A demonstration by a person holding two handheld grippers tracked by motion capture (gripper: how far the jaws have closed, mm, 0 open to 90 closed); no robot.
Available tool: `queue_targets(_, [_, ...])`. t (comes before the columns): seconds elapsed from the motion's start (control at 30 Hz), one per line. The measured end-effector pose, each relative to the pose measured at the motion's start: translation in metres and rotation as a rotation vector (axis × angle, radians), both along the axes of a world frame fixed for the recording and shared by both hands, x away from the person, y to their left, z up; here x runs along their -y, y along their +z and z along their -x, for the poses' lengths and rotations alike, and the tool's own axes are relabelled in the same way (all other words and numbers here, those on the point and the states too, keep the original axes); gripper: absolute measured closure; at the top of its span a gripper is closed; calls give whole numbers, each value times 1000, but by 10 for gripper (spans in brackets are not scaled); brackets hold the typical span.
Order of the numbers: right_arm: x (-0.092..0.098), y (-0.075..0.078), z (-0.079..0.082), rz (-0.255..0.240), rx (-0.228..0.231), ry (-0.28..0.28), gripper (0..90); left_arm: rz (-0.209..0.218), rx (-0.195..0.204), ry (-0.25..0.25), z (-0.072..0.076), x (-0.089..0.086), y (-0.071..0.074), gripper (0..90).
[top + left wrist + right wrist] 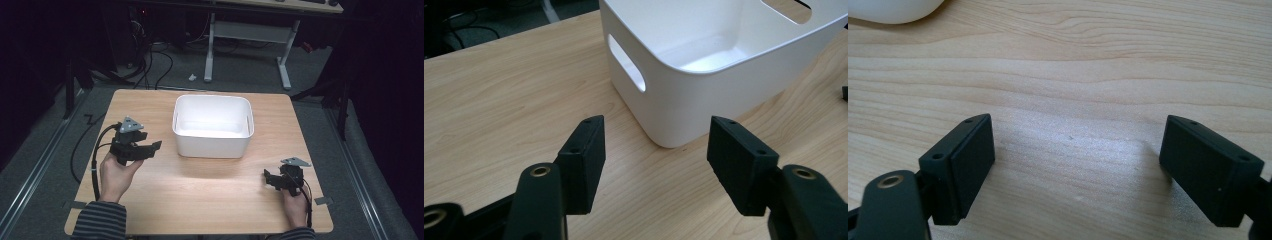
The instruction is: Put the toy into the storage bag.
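Two grippers are in our hands, both empty. We hold the left gripper [156, 145] low over the table [210, 185], its jaws spread with nothing between them, pointing toward the near left corner of the white bin [212, 126]. We judge this is an approach: the jaws are parted wide enough to take the bin's wall or rim, and the tool is aimed at that corner rather than at bare wood.

In the left gripper view the bin [684, 100] stands just ahead and slightly right of centre, its rounded corner lying between the lines of the two fingertips [589, 145] but beyond them, not yet touching. An oval handle slot [626, 69] faces us on the bin's side wall. The bin sits upright near the middle of the table, toward the far edge, and looks empty inside.

We rest the right gripper [270, 179] near the table's right front corner, well apart from the bin, jaws spread wide over plain wood. In the right gripper view its pads [970, 160] frame only grain and a soft glare; the bin's bottom edge [893, 12] peeks in at upper left. We take this hand as parked, kept clear so the left has room.

Bin untouched so far; nearest tool is the left.
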State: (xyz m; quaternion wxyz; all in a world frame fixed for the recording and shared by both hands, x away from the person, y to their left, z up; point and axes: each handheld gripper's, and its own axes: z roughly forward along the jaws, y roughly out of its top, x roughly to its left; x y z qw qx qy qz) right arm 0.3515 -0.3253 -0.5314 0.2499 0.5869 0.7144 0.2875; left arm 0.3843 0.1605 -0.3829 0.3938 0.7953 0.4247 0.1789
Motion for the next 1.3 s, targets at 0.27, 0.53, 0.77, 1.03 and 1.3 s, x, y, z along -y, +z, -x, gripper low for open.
queue_targets(0.27, [0, 0, 0, 0, 0, 0, 145, 18, -15, 17, 6, -9, -10, 404])
queue_targets(0.53, [0, 0, 0, 1, 1, 2, 145, 38, -30, 33, 13, -17, -20, 402])
queue_targets(0.77, [0, 0, 0, 0, 0, 2, 145, 65, -44, 45, 19, -25, -32, 398])
queue_targets(1.03, [0, 0, 1, 1, 0, 5, 145, 99, -62, 77, 27, -38, -49, 392])
queue_targets(1.3, [0, 0, 1, 1, 0, 4, 145, 93, -79, 100, 31, -44, -64, 387])
